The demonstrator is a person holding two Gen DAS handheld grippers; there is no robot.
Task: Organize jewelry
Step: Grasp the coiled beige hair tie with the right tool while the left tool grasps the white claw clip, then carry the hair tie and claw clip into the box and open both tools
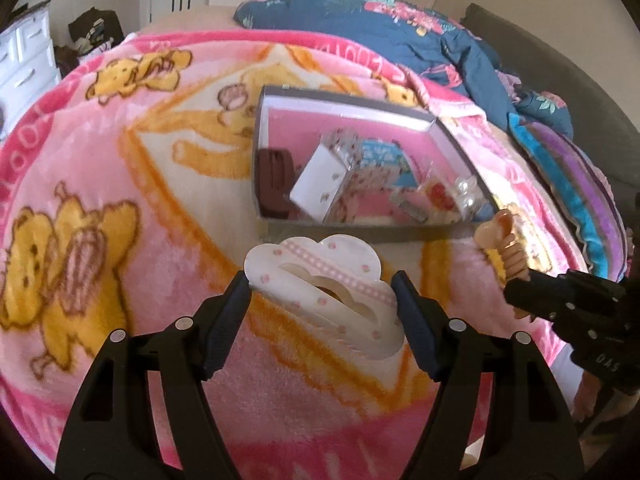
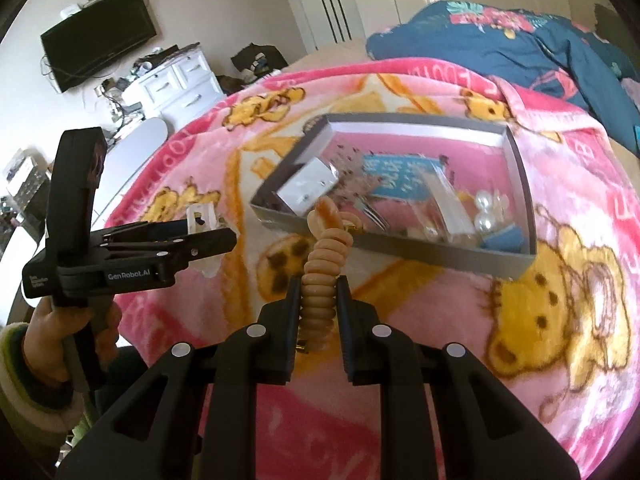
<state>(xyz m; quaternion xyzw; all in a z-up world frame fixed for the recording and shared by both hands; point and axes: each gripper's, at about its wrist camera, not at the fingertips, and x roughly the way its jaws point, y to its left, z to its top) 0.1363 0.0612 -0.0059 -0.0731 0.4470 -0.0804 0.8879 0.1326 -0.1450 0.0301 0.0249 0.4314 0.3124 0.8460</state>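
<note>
My left gripper [image 1: 322, 284] is shut on a white cloud-shaped hair claw clip [image 1: 324, 288] with pink dots, held above the blanket just short of the grey box [image 1: 348, 98]. My right gripper [image 2: 319, 286] is shut on a peach coiled hair tie [image 2: 322, 276], whose end rises toward the box's near wall [image 2: 400, 250]. The box has a pink floor and holds a white card, a blue packet [image 2: 400, 178], pearl beads [image 2: 486, 210] and a brown item [image 1: 272, 182]. The right gripper with the tie shows at the right of the left wrist view [image 1: 516, 284]; the left gripper shows at the left of the right wrist view [image 2: 224, 236].
The box lies on a pink bear-print blanket [image 1: 120, 160] over a bed. A dark blue floral duvet [image 1: 392, 32] is bunched behind it, a striped pillow [image 1: 576, 184] to the right. A white dresser [image 2: 176, 84], wall TV [image 2: 100, 36] and wardrobes stand beyond.
</note>
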